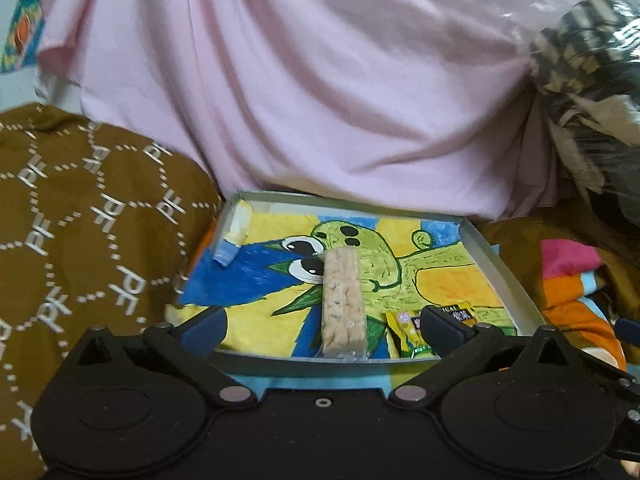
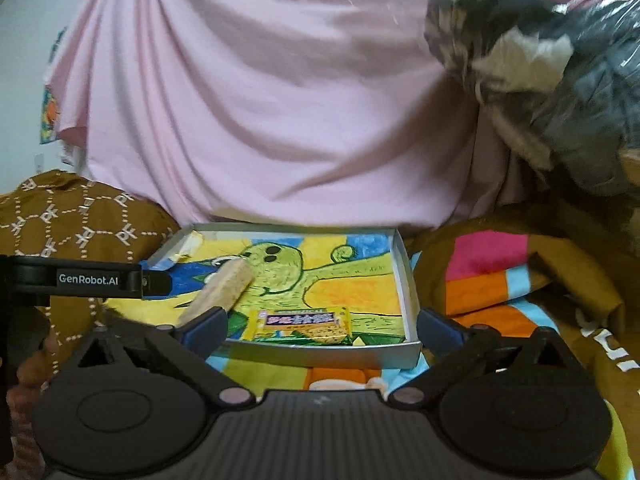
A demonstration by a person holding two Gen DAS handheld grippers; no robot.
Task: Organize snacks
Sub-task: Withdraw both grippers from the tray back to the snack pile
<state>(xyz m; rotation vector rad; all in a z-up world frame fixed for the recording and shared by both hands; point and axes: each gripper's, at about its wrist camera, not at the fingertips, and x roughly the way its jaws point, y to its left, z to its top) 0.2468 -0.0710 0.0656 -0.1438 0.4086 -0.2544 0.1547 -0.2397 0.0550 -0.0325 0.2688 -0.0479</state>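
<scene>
A shallow grey box lid (image 1: 496, 264) with a green cartoon drawing inside lies on the bed; it also shows in the right wrist view (image 2: 408, 280). A pale puffed-rice bar in clear wrap (image 1: 344, 304) lies lengthwise in it, also seen in the right wrist view (image 2: 224, 284). A yellow wrapped snack bar (image 2: 302, 324) lies near the lid's front edge, partly hidden in the left wrist view (image 1: 408, 328). My left gripper (image 1: 324, 320) is open and empty, fingers either side of the rice bar's near end. My right gripper (image 2: 320, 324) is open and empty, spread around the yellow bar.
Pink fabric (image 1: 300, 88) rises behind the lid. A brown patterned cloth (image 1: 80, 220) lies left. A striped colourful blanket (image 2: 488, 280) lies right. A plastic-wrapped dark bundle (image 2: 540, 60) sits upper right. The left gripper's arm (image 2: 80, 280) shows at the left of the right wrist view.
</scene>
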